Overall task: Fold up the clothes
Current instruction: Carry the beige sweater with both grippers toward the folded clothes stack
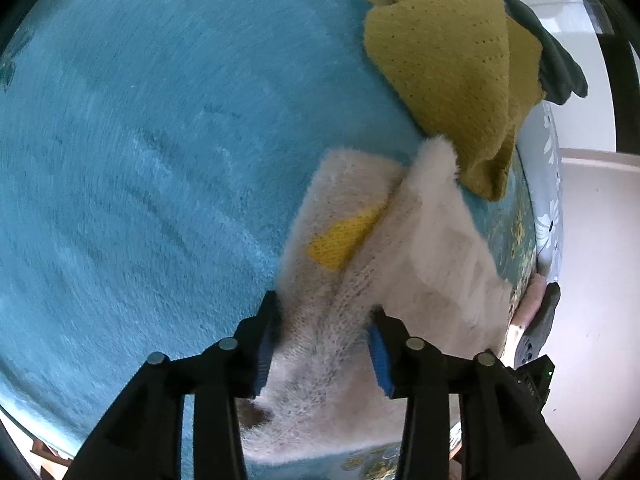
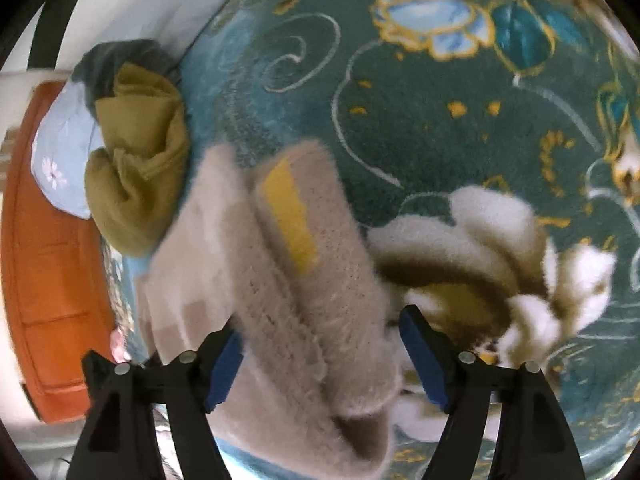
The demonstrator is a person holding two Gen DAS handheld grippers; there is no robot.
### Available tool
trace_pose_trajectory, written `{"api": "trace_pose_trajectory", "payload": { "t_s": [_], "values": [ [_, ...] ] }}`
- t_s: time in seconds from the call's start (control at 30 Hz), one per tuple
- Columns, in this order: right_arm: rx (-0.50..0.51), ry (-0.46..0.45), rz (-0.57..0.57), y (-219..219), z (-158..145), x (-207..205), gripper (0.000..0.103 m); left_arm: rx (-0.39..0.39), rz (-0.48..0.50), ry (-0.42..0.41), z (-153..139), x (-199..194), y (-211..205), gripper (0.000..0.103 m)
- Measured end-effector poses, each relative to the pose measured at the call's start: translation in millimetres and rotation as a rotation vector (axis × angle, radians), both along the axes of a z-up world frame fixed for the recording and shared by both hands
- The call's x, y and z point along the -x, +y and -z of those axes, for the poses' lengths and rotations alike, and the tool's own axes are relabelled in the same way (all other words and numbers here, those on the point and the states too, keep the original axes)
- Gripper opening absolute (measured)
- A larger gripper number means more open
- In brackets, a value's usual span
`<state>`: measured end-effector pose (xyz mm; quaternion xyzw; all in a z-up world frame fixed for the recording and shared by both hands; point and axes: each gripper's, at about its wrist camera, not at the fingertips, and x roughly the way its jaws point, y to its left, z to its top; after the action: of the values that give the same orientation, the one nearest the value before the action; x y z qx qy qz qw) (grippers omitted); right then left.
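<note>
A fuzzy beige sweater (image 1: pixel 348 280) with a yellow patch (image 1: pixel 344 240) lies folded on a teal plush blanket (image 1: pixel 140 140). My left gripper (image 1: pixel 324 344) is open, its blue-padded fingers either side of the sweater's near end. In the right wrist view the same sweater (image 2: pixel 280 280) with its yellow patch (image 2: pixel 292 220) lies between the open fingers of my right gripper (image 2: pixel 320 360). An olive-green knit garment (image 1: pixel 448 60) lies crumpled just beyond the sweater; it also shows in the right wrist view (image 2: pixel 136 168).
A dark green garment (image 1: pixel 556 64) lies behind the olive one. The blanket has a floral pattern (image 2: pixel 460 120) with a white flower (image 2: pixel 500 240). A pale blue flowered cloth (image 2: pixel 60 160) and an orange surface (image 2: pixel 48 280) lie past the bed edge.
</note>
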<state>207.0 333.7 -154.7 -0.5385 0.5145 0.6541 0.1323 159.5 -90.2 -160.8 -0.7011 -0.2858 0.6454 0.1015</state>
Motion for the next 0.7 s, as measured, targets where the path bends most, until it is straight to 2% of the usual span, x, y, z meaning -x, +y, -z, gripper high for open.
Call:
{"api": "trace_pose_trajectory", "payload": {
  "t_s": [0.1, 0.17, 0.23, 0.33, 0.53, 0.7],
  "values": [
    [0.026, -0.007, 0.020, -6.6, 1.8, 3.5, 0.076, -0.007, -0.020, -0.015, 0.0, -1.8, 0.9, 0.043],
    [0.017, -0.025, 0.032, -10.3, -1.0, 4.5, 0.070, -0.005, -0.024, -0.016, -3.0, -3.5, 2.5, 0.043],
    [0.004, -0.039, 0.056, -13.8, -7.7, 4.5, 0.053, 0.006, -0.019, -0.006, -8.3, -5.3, 5.0, 0.034],
    [0.008, -0.029, 0.082, -17.1, -19.5, 2.3, 0.036, 0.023, 0.010, 0.029, -25.0, -9.0, 13.2, 0.027],
    [0.012, 0.053, 0.087, -29.3, -64.5, -2.8, 0.031, 0.033, 0.084, 0.123, -77.3, -21.5, 32.5, 0.025],
    [-0.016, 0.109, 0.111, -39.3, -118.2, -22.7, 0.030, 0.022, 0.157, 0.202, -132.3, -36.6, 45.7, 0.024]
  ]
}}
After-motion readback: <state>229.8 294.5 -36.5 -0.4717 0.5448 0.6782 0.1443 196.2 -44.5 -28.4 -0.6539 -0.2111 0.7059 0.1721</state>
